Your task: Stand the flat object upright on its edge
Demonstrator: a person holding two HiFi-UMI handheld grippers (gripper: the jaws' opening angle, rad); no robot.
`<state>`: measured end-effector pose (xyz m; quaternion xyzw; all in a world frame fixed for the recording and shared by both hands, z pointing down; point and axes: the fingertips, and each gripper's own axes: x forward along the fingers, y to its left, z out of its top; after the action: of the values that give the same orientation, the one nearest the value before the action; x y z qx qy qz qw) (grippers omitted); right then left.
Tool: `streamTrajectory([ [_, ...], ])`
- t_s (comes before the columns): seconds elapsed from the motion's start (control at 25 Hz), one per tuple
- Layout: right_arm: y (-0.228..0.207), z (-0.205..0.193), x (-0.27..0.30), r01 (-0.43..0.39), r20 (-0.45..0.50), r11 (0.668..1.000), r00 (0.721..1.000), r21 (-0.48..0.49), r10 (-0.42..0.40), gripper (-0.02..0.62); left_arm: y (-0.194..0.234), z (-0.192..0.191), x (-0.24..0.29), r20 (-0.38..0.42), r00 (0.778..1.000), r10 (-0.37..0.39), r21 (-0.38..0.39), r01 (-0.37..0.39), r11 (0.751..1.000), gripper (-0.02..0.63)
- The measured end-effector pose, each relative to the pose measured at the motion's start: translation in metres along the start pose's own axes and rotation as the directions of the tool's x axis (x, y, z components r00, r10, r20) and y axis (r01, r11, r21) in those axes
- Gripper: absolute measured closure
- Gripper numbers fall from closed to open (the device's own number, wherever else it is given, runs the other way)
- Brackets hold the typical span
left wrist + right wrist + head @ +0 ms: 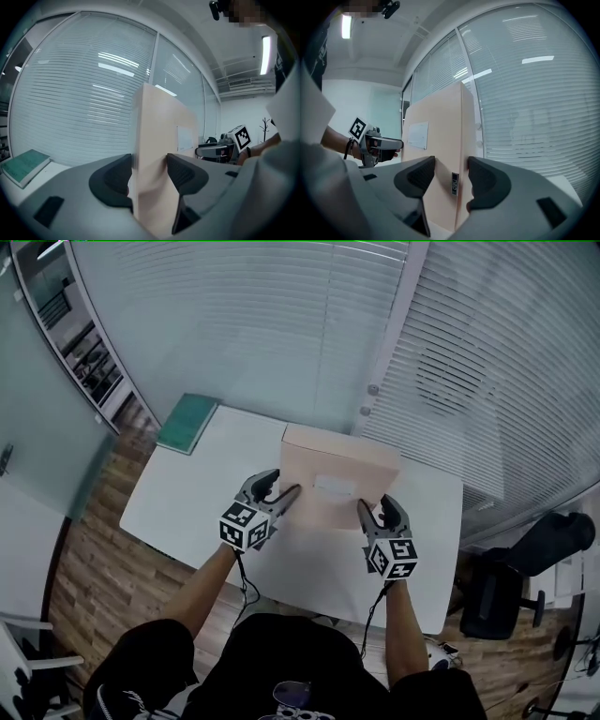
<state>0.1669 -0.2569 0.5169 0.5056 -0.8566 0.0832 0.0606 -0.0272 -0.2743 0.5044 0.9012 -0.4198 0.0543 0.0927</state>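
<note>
Left tongs (150, 172): clamped on the box (159, 126) edge.
Right tongs (451, 177): clamped on the other edge.
Risk: if I release unevenly, the box may topple onto the counter (187, 498).

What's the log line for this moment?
box: upright, labelled face toward person | left gripper: shut on box's left edge | right gripper: shut on box's right edge | green book: far-left corner of table

The flat box (337, 470) is a pale peachy beige with a plain white label (335, 487). The surface (187, 502) is white and the book (186, 423) is teal green. Both the left tool (286, 495) and right tool (364, 507) are grey with black pads and black-and-white square-marker cubes. The blinds (497, 362) are whitish horizontal slats, and the floor (94, 568) is brown wood.
</note>
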Motion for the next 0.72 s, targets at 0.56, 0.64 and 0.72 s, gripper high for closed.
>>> streamTrajectory([
  [0.56,0.077,0.023,0.115,0.059,0.014,0.998,0.998,-0.008,-0.059,0.352,0.141,0.017,-0.024,0.022,0.999,-0.024,-0.004,0.024,1.0,0.353],
  [0.64,0.089,0.027,0.129,0.071,0.017,0.997,0.997,-0.006,-0.07,0.353,0.159,0.02,-0.028,0.026,0.999,-0.029,-0.002,0.029,1.0,0.353],
  [0.72,0.097,0.032,0.141,0.079,0.02,0.997,0.997,-0.006,-0.079,0.351,0.174,0.025,-0.03,0.032,0.999,-0.034,0.002,0.034,0.999,0.353],
])
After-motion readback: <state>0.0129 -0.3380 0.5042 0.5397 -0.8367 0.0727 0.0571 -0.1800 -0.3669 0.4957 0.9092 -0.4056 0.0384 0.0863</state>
